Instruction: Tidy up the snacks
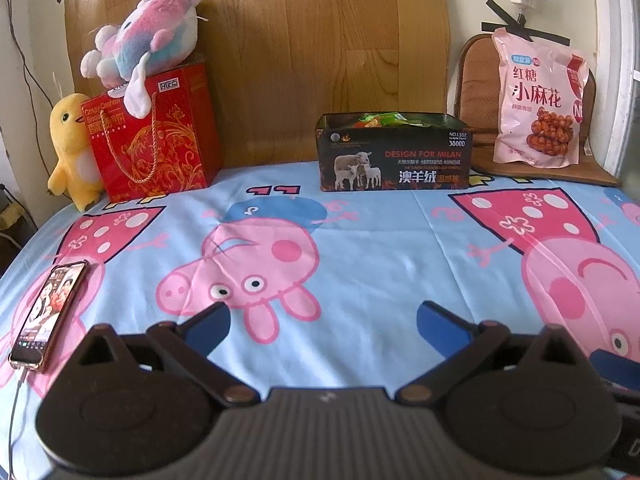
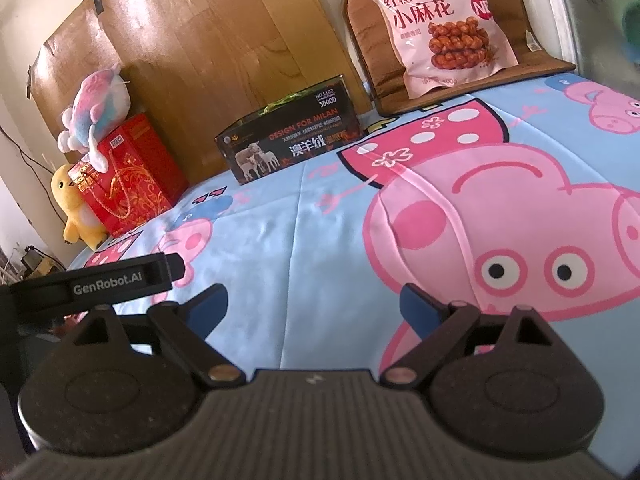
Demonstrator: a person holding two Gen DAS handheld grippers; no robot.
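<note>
A dark box [image 1: 394, 158] printed with sheep stands at the back of the bed and holds colourful snack packets [image 1: 384, 119]; it also shows in the right wrist view [image 2: 290, 136]. A large pink snack bag [image 1: 538, 100] leans upright on a brown cushion at the back right, also in the right wrist view [image 2: 434, 26]. My left gripper [image 1: 322, 322] is open and empty, low over the sheet, well short of the box. My right gripper [image 2: 314, 306] is open and empty over the sheet. The left gripper's body [image 2: 92, 280] shows at its left.
A red gift bag [image 1: 154, 132] with a pastel plush [image 1: 144, 38] on top and a yellow chick plush [image 1: 72, 148] stand at the back left. A phone [image 1: 50, 314] on a cable lies at the left. A wooden board [image 1: 320, 52] backs the cartoon-pig bedsheet [image 1: 360, 248].
</note>
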